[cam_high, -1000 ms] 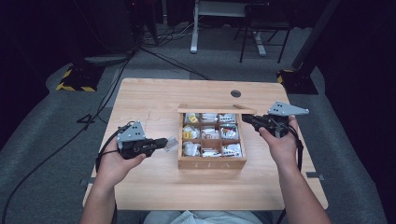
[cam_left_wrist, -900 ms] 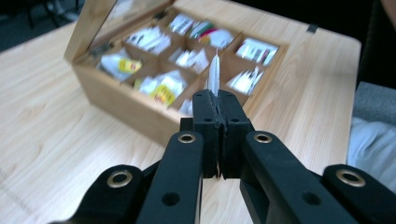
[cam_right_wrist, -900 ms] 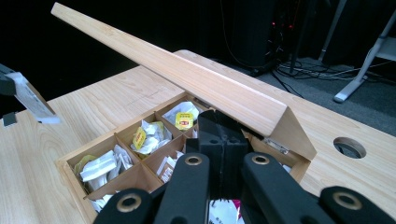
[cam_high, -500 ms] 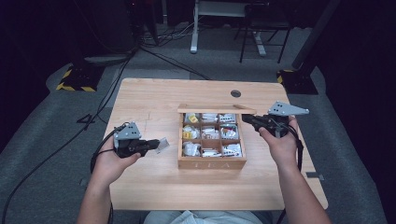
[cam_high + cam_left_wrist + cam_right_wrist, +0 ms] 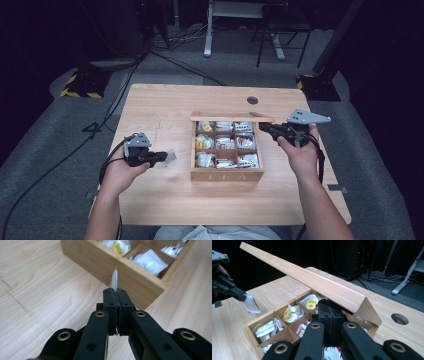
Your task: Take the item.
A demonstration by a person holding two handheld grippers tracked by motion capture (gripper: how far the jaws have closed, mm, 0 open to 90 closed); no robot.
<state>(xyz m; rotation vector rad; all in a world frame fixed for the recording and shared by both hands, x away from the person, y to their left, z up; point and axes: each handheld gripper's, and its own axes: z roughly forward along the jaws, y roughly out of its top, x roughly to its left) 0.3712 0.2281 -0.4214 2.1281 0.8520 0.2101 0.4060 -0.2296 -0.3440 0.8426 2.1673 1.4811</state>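
Note:
A wooden tea box (image 5: 227, 175) with several compartments of tea packets stands mid-table. Its lid (image 5: 231, 118) is raised and slants over the back of the box (image 5: 252, 332). My left gripper (image 5: 162, 158) hovers left of the box, shut on a small white tea packet (image 5: 170, 157). That packet (image 5: 114, 280) sticks up edge-on from the shut gripper (image 5: 116, 293), with the box wall (image 5: 130, 272) just beyond. My right gripper (image 5: 263, 128) is at the box's right rear corner. It (image 5: 330, 306) is shut, tips right under the lid (image 5: 312, 280). The packet (image 5: 252, 304) also hangs from the left gripper (image 5: 239, 296) there.
The table (image 5: 165, 110) has a round cable hole (image 5: 252, 100) behind the box. A yellow-and-black striped base (image 5: 80, 90) and cables lie on the floor at far left. White desk legs (image 5: 207, 50) stand behind the table.
My left gripper has carried the tea packet leftward and a little nearer, away from the box. The right gripper and the lid have stayed put.

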